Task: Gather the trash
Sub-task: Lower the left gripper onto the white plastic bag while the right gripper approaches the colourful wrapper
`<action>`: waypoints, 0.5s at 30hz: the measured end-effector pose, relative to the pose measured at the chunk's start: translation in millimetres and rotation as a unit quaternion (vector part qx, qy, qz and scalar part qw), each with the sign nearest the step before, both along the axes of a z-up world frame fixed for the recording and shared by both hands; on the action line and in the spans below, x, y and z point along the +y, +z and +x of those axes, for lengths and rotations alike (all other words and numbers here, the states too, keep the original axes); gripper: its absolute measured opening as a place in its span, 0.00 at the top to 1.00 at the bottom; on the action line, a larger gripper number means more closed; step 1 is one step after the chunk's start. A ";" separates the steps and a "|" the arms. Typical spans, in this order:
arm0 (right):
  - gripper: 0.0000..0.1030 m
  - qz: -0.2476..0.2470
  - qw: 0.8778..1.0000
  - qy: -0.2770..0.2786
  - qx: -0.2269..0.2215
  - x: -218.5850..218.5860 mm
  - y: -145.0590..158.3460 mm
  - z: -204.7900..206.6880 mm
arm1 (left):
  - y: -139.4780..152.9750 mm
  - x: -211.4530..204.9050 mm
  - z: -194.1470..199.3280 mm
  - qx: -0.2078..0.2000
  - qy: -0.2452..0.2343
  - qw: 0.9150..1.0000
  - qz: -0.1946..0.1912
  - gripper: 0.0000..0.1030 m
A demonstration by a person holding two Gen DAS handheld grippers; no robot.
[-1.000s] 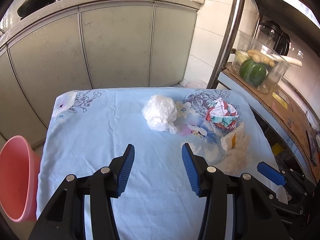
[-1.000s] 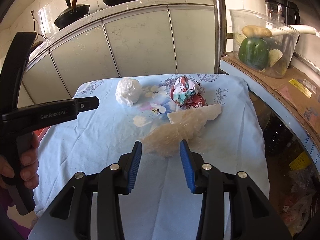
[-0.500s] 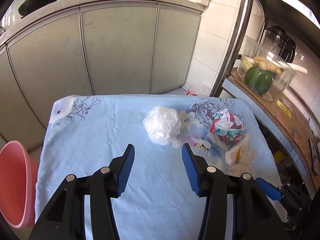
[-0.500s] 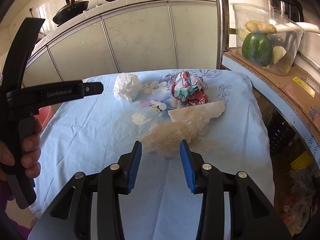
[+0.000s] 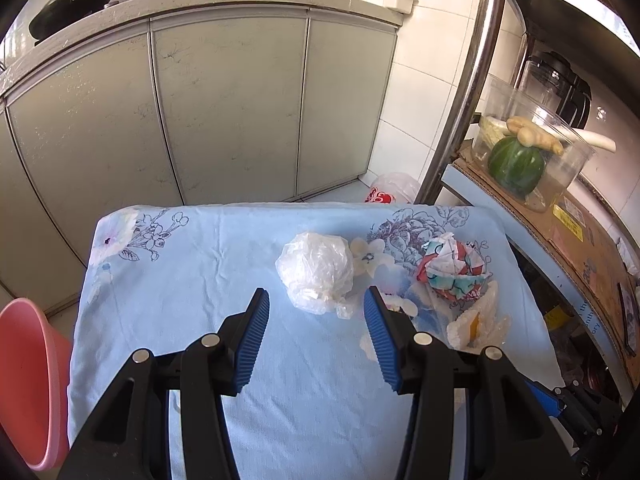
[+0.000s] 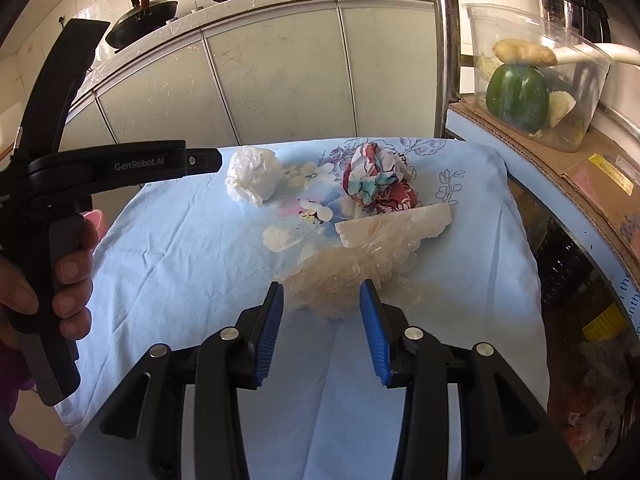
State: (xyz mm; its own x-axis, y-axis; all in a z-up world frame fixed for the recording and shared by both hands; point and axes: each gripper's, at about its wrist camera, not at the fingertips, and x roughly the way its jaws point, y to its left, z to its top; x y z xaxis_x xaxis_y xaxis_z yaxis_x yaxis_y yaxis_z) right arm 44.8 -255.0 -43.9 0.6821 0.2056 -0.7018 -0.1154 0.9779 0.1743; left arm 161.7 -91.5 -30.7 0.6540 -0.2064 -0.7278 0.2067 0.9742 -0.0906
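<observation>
Seen only in left wrist view: pink bucket (image 5: 28, 392) at lower left edge. Only in right wrist view: "GenRobot.AI" printed on left gripper (image 6: 160, 162). Jaws of left gripper (image 5: 316, 316) wide, empty, white plastic wad (image 5: 316, 276) mid-frame just beyond. Right gripper (image 6: 322, 304) half open around clear crumpled bag (image 6: 340, 276) on table (image 6: 180, 248), centre frame.

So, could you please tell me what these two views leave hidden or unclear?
- Pink bin: left wrist view, cut off by the frame edge; contents unseen.
- Clear crumpled bag: right wrist view, near edge hidden behind the right hand-held gripper.
- White bag ball: contents indiscernible in either view.
</observation>
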 end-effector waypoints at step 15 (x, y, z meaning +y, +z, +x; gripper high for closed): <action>0.61 0.008 1.000 -0.001 0.007 -1.8 -3.6 2.4 | 10.7 -3.8 18.5 -0.015 0.000 1.000 -0.008 0.53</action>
